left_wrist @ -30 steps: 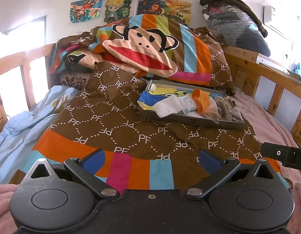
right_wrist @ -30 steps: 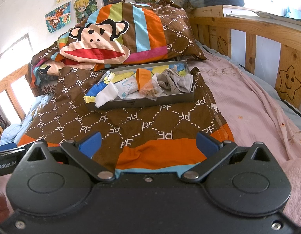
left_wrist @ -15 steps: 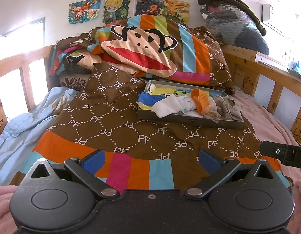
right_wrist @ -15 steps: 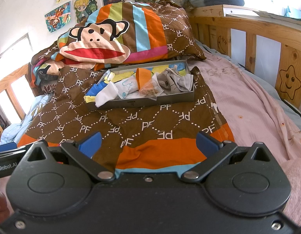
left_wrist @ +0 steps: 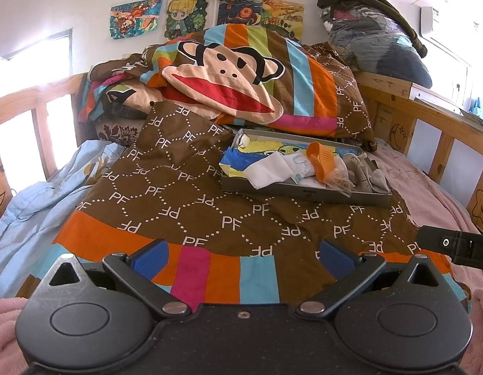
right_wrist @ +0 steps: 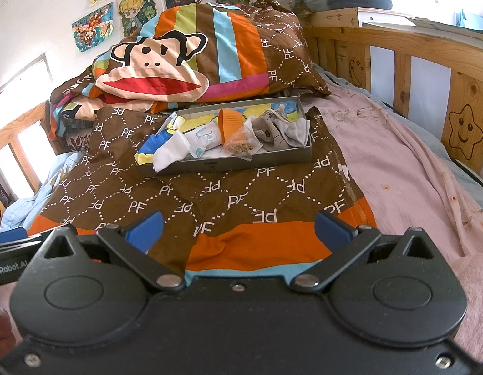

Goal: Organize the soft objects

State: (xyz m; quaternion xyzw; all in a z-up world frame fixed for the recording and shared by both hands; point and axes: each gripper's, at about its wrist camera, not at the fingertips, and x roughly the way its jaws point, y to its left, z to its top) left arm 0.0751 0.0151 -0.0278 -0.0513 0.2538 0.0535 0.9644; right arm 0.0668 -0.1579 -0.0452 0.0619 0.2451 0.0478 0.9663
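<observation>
Change: almost nothing has moved over the last second. Your two views have only crept a touch closer to the bed; the box and everything in it lie as they did.
Left gripper (left_wrist: 241, 254): jaws spread wide with nothing between the blue pads, held low over the striped end of the brown quilt (left_wrist: 191, 193).
Right gripper (right_wrist: 238, 226): likewise parted and empty, level with the left one; you can see its body at the right edge of the left view.
Grey box (right_wrist: 229, 164): straight ahead of both grippers and well beyond the fingertips, a little to the right in the left view. It rests on the quilt, in front of the monkey pillow (right_wrist: 154, 65).
Soft things: they are piled loosely in the box. White cloth (right_wrist: 171, 154) droops over its near-left rim, beside a blue and yellow piece (right_wrist: 152, 148). Grey pouches (right_wrist: 272, 131) bunch at the right end. A clear bag of brownish bits (right_wrist: 243, 145) and an orange scoop-like piece (right_wrist: 230, 122) sit mid-box.
Meaning for the task: the stillness tells you little. Items gathered in one box fit a sort that is near its end; the overhanging cloth and jumble fit one with tidying left. You cannot tell which.
Watch: the quilt is soft ground, so the box may tip or slide if pressed.
</observation>
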